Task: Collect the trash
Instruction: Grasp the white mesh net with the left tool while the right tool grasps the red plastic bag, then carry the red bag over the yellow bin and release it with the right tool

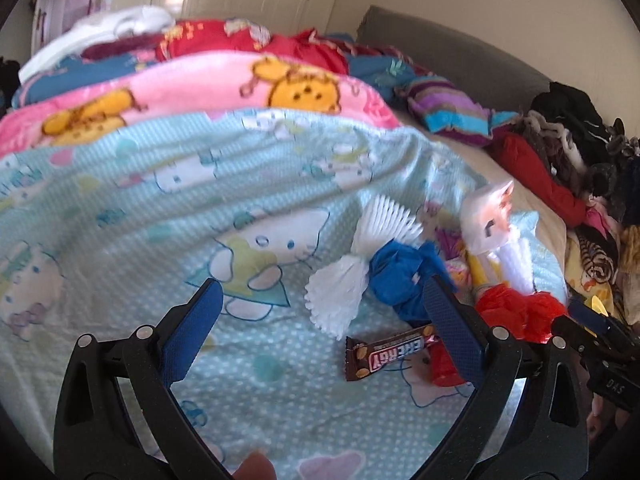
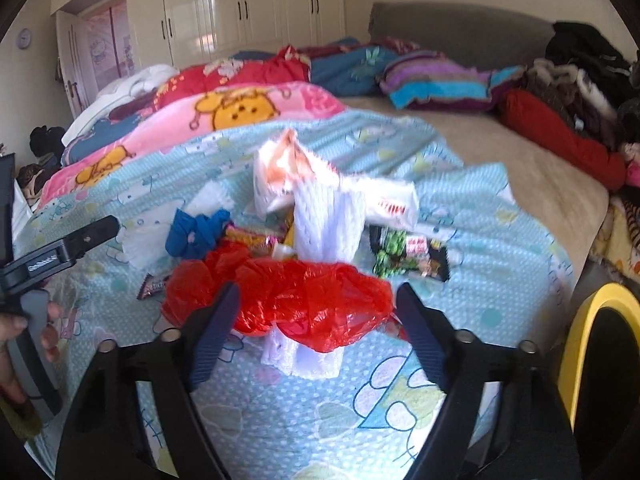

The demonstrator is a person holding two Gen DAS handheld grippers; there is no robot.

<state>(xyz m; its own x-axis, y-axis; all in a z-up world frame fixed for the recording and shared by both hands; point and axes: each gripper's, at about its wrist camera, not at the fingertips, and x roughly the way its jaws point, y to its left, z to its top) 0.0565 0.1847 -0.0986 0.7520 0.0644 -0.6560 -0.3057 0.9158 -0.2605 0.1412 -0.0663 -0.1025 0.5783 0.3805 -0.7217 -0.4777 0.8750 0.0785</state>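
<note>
A pile of trash lies on a light blue cartoon-cat blanket (image 2: 304, 420). In the right wrist view a crumpled red plastic bag (image 2: 304, 300) lies between the fingertips of my right gripper (image 2: 318, 292), whose jaws stand apart with no clear pinch. Behind it are a white foam net (image 2: 328, 224), a white printed bag (image 2: 288, 168), a green snack wrapper (image 2: 396, 252) and a blue bag (image 2: 196, 232). My left gripper (image 1: 323, 284) is open over the blanket, with a brown energy-bar wrapper (image 1: 384, 354), the blue bag (image 1: 400, 276) and a foam net (image 1: 340, 280) just inside its right finger.
A bin with a yellow rim (image 2: 576, 332) stands at the bed's right edge. Folded blankets (image 1: 180, 92) are stacked behind the trash, and dark clothes (image 2: 580, 80) are heaped at the right by the grey headboard. A person's hand (image 2: 20, 336) holds the left gripper.
</note>
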